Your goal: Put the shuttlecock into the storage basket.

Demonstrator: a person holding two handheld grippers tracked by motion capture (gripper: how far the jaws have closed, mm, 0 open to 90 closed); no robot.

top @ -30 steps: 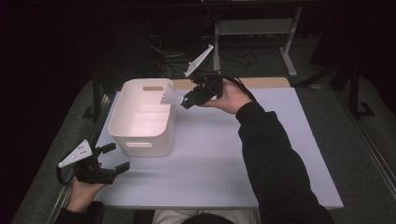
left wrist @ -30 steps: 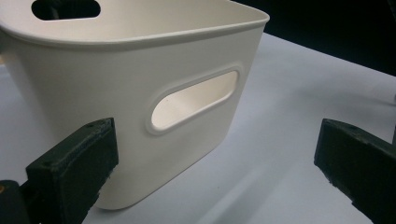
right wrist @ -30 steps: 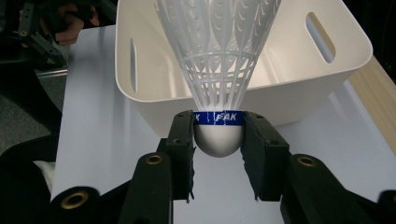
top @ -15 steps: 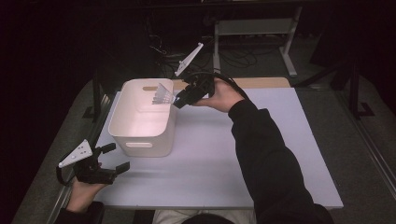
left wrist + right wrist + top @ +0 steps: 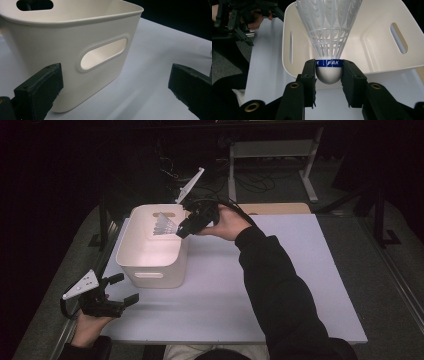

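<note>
A white plastic bin (image 5: 150, 252) with slotted handle openings stands on the left half of the pale worktop (image 5: 300, 285), its long side running away from the person. The right gripper (image 5: 181, 231) reaches in from the right, held out over the bin's far right rim, and its jaws are clenched on a white shuttlecock (image 5: 164, 226). In the right gripper view the two black jaws press against either side of the shuttlecock's (image 5: 329, 42) rounded cork base, just below a blue band printed with white letters, and the plastic skirt fans away from the gripper, out above the open inside of the bin (image 5: 372, 50). In the high view the skirt sits above the bin's interior near its far right corner, with the cork end close to the rim; the shuttlecock touches nothing but the jaws. The person's right hand (image 5: 227, 222) grips the tool, the dark sleeve (image 5: 280, 290) stretching diagonally across the worktop from the lower edge. The left gripper (image 5: 120, 290) rests low at the near left corner of the worktop, just beside the bin's near end and apart from it, held by the left hand (image 5: 90, 325). Its jaws are released and spread wide with nothing between them; in the left gripper view the two black pads stand far apart at the bottom corners, framing the bin's (image 5: 75, 50) near wall and its oval handle slot.
</note>
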